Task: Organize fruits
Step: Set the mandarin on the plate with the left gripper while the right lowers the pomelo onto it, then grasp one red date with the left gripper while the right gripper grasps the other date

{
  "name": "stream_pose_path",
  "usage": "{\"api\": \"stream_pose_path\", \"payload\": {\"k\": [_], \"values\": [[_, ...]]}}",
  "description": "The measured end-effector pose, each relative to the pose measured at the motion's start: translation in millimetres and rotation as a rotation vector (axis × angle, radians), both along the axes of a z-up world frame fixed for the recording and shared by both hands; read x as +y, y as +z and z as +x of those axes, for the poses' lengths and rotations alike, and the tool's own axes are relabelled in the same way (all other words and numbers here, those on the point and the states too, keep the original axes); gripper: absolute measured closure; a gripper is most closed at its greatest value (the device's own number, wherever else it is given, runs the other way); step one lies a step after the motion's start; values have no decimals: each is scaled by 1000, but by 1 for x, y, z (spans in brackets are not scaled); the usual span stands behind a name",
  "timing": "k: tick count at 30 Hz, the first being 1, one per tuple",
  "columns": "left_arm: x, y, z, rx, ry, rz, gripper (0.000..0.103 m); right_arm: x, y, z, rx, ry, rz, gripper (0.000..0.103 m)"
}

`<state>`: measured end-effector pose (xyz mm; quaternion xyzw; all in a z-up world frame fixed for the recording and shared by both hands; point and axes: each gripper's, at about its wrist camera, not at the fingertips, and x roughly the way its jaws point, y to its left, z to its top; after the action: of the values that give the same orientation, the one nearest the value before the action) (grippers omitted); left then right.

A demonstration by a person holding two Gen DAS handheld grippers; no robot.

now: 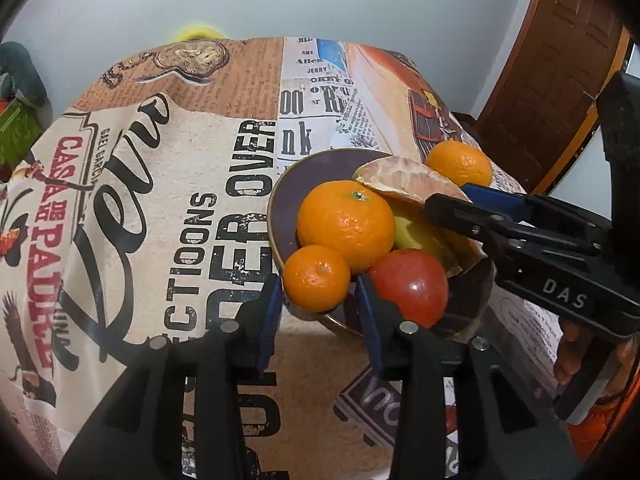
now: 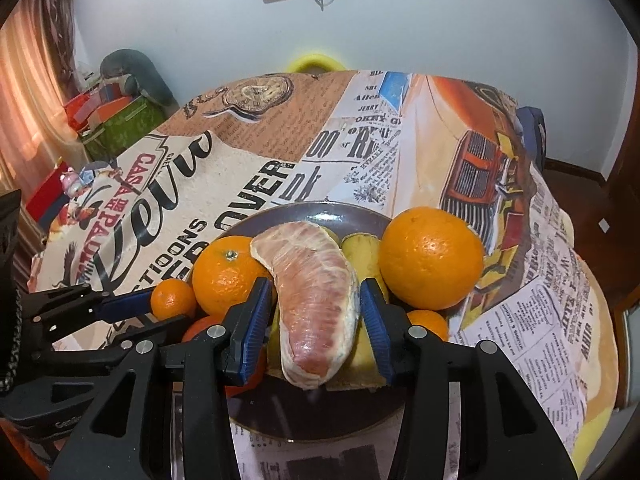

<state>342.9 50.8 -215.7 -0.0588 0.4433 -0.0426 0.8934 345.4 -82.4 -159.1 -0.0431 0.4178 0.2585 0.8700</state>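
Note:
A dark purple plate point(image 2: 316, 216) holds the fruit pile; it also shows in the left wrist view point(image 1: 312, 168). My right gripper point(image 2: 316, 316) has its blue pads on both sides of a peeled pink grapefruit segment point(image 2: 316, 300), which lies on yellow pieces point(image 2: 362, 252). My left gripper point(image 1: 318, 312) stands around a small mandarin point(image 1: 316, 278) at the plate's near rim; its pads look slightly apart from it. A bigger orange point(image 1: 346, 226), a red apple point(image 1: 412, 284) and a far orange point(image 1: 460, 162) lie in or beside the plate.
The table wears a newspaper-print cloth point(image 1: 180, 200). A large orange point(image 2: 432, 258) lies at the plate's right rim. A green box point(image 2: 120, 128) and clutter stand beyond the table's left edge. A wooden door point(image 1: 552, 72) is at the right.

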Motion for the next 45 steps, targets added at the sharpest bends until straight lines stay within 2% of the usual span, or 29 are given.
{"api": "stream_pose_path", "payload": {"k": [7,18,25,29,34,45], "values": [[-2,20,-14,-32,11,-4,61,-10,18,-18,-35,1,2,59],[-15,68,-60,-110,9,17,57,-31,56,-69,-118,-6,6,59],[-28,86,-96,-141,-7,38,50,-46,58,-98,-114,-31,2,59],[-35,82,-109,-127,-14,39,46,-55,53,-111,-93,-46,2,59],[-42,66,-116,-81,-27,41,45,-65,33,-119,-40,-65,-7,59],[-56,11,-111,51,-72,22,45,-69,-15,-123,110,-65,8,59]]}}
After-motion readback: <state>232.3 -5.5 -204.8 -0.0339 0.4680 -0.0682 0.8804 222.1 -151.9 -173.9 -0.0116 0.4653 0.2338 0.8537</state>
